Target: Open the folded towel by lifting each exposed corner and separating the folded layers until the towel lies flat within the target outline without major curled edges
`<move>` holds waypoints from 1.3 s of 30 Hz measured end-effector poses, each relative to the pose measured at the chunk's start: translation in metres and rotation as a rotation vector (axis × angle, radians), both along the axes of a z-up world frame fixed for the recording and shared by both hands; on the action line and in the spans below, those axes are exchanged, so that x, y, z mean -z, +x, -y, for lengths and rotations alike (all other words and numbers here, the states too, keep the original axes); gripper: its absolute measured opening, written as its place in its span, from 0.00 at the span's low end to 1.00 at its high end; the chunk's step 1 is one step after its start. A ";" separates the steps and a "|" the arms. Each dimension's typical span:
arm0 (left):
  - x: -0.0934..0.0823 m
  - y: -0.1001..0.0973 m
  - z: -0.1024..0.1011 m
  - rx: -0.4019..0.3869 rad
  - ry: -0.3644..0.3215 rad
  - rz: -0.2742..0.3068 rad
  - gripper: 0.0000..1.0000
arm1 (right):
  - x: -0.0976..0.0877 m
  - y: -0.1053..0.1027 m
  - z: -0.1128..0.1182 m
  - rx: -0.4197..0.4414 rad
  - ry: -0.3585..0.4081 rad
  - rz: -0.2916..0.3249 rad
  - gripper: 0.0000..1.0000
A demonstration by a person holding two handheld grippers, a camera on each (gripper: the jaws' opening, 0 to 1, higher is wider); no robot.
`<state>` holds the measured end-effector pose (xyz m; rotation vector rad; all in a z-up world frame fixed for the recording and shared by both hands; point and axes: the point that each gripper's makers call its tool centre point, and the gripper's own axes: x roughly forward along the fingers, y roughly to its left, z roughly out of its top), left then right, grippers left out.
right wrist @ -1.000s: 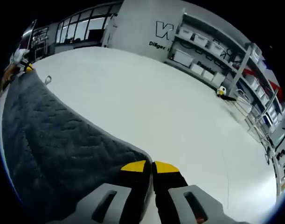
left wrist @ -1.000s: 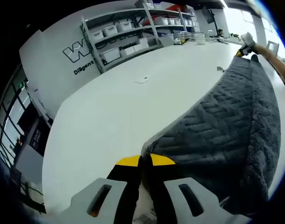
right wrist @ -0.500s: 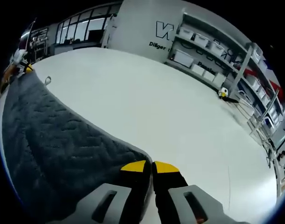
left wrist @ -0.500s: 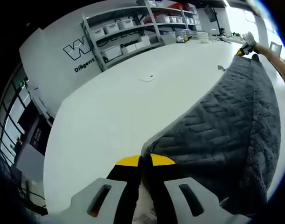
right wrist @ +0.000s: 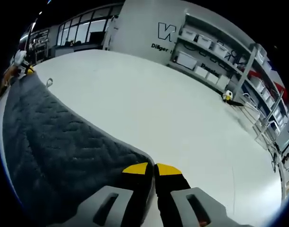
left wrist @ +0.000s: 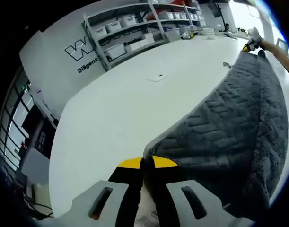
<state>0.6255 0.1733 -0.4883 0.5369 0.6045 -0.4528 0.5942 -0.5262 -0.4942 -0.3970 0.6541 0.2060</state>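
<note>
A dark grey towel with a herringbone weave is held stretched above the white table. My left gripper has its yellow-tipped jaws shut on one towel corner. The far corner is held by my right gripper, seen at the upper right of the left gripper view. In the right gripper view the towel runs away to the left. My right gripper is shut on its near corner, and my left gripper holds the far end. A small hanging loop sticks out of the towel's edge.
The white table spreads wide under the towel. A small flat scrap lies on it. A small yellow object sits near the table's far edge. Metal shelves with white bins line the wall behind, and windows are beyond.
Both views have shifted slightly, so the hands moved a little. The towel stays stretched between the two shut grippers.
</note>
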 end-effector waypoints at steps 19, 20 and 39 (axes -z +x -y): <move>0.001 0.022 -0.007 -0.015 0.018 -0.008 0.05 | -0.001 0.031 -0.002 -0.012 -0.032 0.013 0.01; 0.001 0.023 -0.007 -0.016 0.020 -0.008 0.05 | -0.001 0.033 -0.002 -0.013 -0.034 0.013 0.01; 0.001 0.030 -0.010 -0.024 0.084 -0.004 0.06 | 0.000 0.038 -0.008 -0.010 -0.051 0.008 0.02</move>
